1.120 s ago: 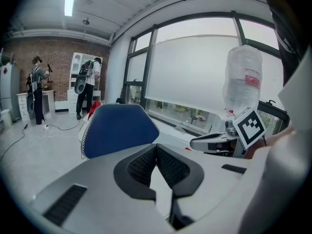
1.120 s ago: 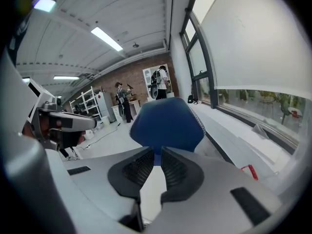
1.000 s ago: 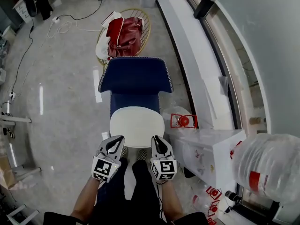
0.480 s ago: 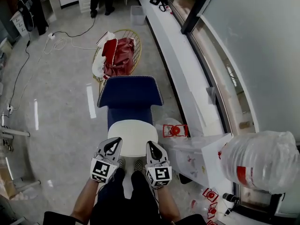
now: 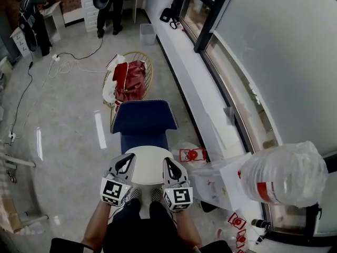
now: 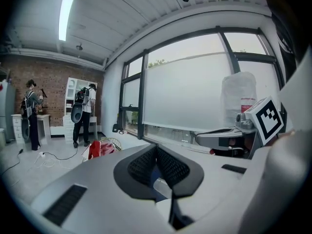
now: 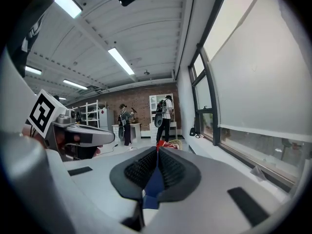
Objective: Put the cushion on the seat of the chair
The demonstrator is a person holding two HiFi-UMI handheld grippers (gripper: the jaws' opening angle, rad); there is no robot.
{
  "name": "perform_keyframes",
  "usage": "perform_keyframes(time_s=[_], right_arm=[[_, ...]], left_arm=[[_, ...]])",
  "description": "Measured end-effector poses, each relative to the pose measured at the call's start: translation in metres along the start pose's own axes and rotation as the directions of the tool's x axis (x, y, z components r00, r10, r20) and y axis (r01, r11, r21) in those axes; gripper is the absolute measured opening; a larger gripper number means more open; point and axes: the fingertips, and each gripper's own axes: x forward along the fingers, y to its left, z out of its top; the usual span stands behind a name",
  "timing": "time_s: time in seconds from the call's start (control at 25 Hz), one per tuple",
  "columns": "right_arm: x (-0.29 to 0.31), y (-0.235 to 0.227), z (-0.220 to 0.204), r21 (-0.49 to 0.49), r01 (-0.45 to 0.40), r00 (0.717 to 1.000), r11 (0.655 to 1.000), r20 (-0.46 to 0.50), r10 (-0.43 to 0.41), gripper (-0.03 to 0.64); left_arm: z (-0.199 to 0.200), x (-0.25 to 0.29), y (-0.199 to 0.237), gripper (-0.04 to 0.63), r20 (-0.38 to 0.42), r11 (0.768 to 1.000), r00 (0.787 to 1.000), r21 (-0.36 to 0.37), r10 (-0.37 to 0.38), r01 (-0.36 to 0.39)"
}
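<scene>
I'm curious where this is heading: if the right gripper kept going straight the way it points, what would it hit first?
Probably the back of the blue chair. The right gripper, its jaws shut on the edge of the white cushion, points toward it, and blue shows just past the jaws. Depth is hard to judge.
</scene>
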Motion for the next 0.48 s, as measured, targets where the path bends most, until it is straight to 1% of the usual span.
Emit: perform_keyframes(time_s=[0.24, 0.48], right_arm=[[-0.008, 0.010, 0.030, -0.022, -0.020, 0.999, 1.000, 0.045, 0.021, 0.035], [-0.009, 0.017, 0.047, -0.040, -0.051, 0.996, 0.998, 0.072, 0.053, 0.035]], left_arm=[[0.023, -0.010, -0.003, 0.019, 0.038, 1.000, 0.999, 0.003, 0.013, -0.013], [0.037, -0.018, -0.008, 0.018, 0.071, 1.000, 0.997, 0.006, 0.024, -0.024]])
